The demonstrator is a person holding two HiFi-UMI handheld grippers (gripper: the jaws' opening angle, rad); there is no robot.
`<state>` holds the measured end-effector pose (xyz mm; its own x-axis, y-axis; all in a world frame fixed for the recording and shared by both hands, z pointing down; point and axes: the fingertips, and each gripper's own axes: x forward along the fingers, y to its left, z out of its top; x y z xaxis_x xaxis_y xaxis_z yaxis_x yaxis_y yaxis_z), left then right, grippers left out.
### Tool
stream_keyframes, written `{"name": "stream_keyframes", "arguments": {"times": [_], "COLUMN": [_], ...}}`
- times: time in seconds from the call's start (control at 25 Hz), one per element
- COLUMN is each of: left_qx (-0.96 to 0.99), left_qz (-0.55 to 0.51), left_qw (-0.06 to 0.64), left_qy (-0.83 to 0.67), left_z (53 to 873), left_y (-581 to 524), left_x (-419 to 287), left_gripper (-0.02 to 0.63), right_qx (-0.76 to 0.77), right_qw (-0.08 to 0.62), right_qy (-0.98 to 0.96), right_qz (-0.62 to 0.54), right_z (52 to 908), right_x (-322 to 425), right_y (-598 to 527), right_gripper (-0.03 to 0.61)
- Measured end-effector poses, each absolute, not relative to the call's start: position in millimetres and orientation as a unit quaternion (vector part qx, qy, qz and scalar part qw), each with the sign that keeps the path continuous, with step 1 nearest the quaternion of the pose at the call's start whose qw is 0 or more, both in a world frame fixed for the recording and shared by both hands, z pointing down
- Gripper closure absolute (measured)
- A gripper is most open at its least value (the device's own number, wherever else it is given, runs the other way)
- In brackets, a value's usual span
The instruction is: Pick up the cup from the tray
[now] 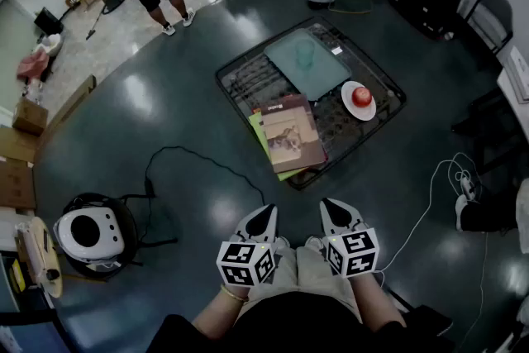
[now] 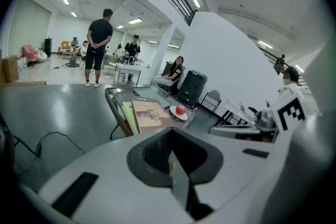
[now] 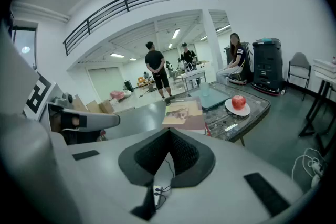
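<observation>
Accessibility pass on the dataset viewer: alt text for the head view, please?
The left gripper and right gripper, both shut and empty, are held near the person's waist, short of a low table where a clear cup stands on a teal tray. An apple on a white plate and books share the table.

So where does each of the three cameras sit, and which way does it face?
Head view: on the person's head, facing steeply down at the table; shows forearms, left tool and right tool.
Left gripper view: on the left tool, looking along its shut jaws toward the table; right tool at right.
Right gripper view: on the right tool, facing likewise; left tool at left.
Shared: all see the apple and book.
</observation>
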<state>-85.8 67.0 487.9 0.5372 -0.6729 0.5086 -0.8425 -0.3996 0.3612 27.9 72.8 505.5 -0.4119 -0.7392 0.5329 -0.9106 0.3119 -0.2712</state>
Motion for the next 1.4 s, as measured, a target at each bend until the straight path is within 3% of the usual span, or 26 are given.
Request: {"name": "stream_keyframes", "arguments": {"times": [0.32, 1.4], "left_qx": [0.837, 0.838], "left_qz": [0.173, 0.161], "left_qw": [0.274, 0.252], "left_qy": [-0.44, -0.457], "left_z": [477, 465], "left_y": [117, 132], "left_x": [-88, -31], "left_gripper": [0.606, 0.605], "right_qx": [0.497, 0.467], "right_qw": [0.164, 0.146], "right_qy": [-0.816, -0.844], "right_qz": [0.245, 0.22], "right_z": [482, 467], "right_x": [-22, 19], "right_y": [128, 146], "right_gripper": [0.577, 0.577]}}
